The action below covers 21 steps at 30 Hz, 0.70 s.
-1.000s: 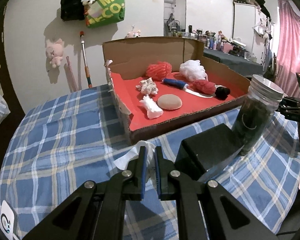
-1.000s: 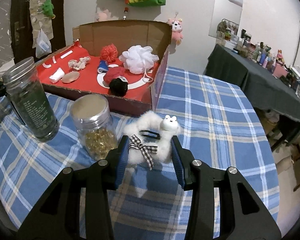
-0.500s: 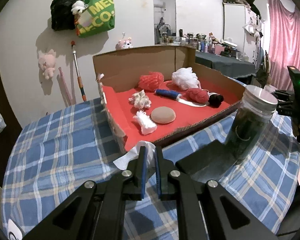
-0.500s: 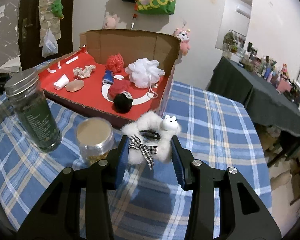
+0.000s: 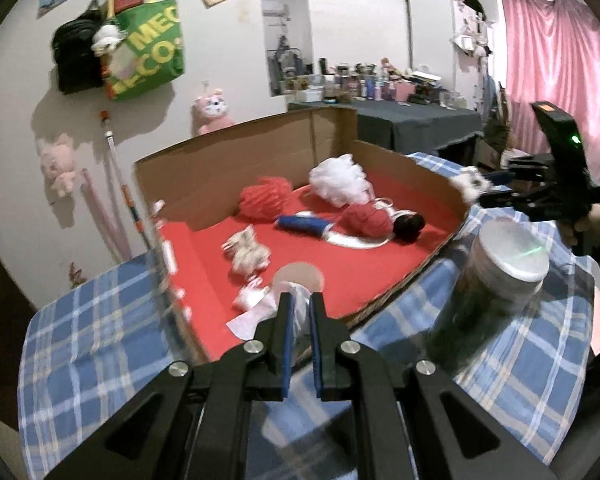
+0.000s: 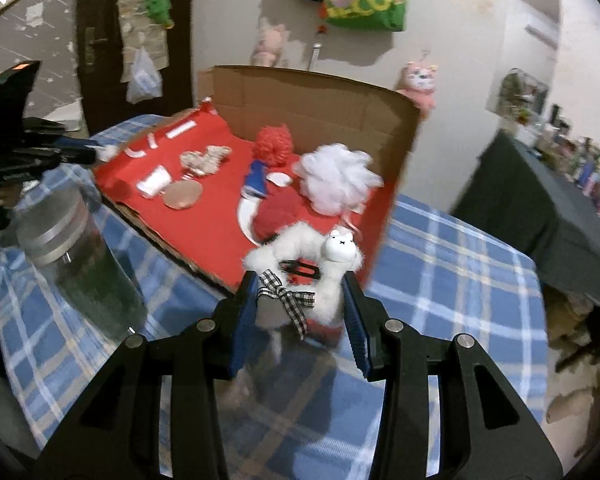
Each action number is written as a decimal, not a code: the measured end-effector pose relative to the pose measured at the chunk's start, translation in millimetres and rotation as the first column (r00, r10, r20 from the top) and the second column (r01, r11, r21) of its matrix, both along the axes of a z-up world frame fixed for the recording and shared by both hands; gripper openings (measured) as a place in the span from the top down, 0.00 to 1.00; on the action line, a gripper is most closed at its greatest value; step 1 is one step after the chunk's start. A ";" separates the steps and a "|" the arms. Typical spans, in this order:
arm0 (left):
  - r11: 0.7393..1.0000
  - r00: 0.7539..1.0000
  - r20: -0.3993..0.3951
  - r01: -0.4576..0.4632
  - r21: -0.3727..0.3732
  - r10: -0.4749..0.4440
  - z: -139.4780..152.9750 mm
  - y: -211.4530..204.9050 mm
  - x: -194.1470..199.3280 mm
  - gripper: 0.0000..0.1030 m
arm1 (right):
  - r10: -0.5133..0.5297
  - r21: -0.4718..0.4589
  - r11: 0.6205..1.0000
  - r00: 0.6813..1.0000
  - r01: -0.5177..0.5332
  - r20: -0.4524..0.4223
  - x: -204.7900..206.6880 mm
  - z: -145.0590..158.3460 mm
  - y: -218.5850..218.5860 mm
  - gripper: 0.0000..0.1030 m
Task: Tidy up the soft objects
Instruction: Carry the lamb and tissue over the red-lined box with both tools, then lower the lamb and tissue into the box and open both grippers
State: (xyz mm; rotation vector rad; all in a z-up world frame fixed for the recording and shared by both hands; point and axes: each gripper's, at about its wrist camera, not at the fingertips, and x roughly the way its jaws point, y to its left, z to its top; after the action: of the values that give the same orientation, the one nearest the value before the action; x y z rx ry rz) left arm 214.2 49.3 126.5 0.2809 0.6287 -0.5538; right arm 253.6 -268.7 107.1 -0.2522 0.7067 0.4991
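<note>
My left gripper (image 5: 298, 304) is shut on a crumpled white tissue (image 5: 260, 314), held above the near corner of the red-lined cardboard box (image 5: 435, 176). My right gripper (image 6: 300, 284) is shut on a fluffy white plush scrunchie (image 6: 300, 244) with a checked bow, raised at the box's near edge (image 6: 399, 160). The box holds red pom-poms (image 5: 266, 198), a white mesh puff (image 5: 339, 178), a tan sponge (image 5: 298, 276) and other soft items. The right gripper also shows in the left wrist view (image 5: 483, 190).
A dark glass jar (image 5: 495, 280) with a metal lid stands on the blue plaid tablecloth (image 5: 92, 340) beside the box; it also shows in the right wrist view (image 6: 76, 252). A dark cluttered side table (image 6: 559, 208) stands to the right.
Both grippers have risen and moved toward the box with their loads. The left now holds the tissue over the box's corner; the right has carried the scrunchie up to the box edge.
</note>
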 end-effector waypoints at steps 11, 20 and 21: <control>0.975 0.969 -0.162 0.203 0.086 -0.188 -10.7 -82.8 65.1 0.92 | 0.249 -0.012 0.965 0.935 -0.260 -0.251 59.9 -11.4 78.3 0.62; 0.949 0.929 -0.290 0.279 0.145 -0.229 -30.5 -114.4 98.6 0.92 | 0.253 -0.074 0.947 0.869 -0.312 -0.426 86.9 -35.2 106.5 0.62; 0.946 0.926 -0.300 0.286 0.153 -0.231 -32.2 -116.2 101.6 0.92 | 0.254 -0.073 0.946 0.863 -0.315 -0.437 88.5 -37.4 107.7 0.62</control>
State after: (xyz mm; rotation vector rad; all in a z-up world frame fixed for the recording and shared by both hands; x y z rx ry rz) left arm 315.8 -66.9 94.3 0.4808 0.9298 -0.7977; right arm 342.1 -161.0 69.7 -0.3931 1.1421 0.8029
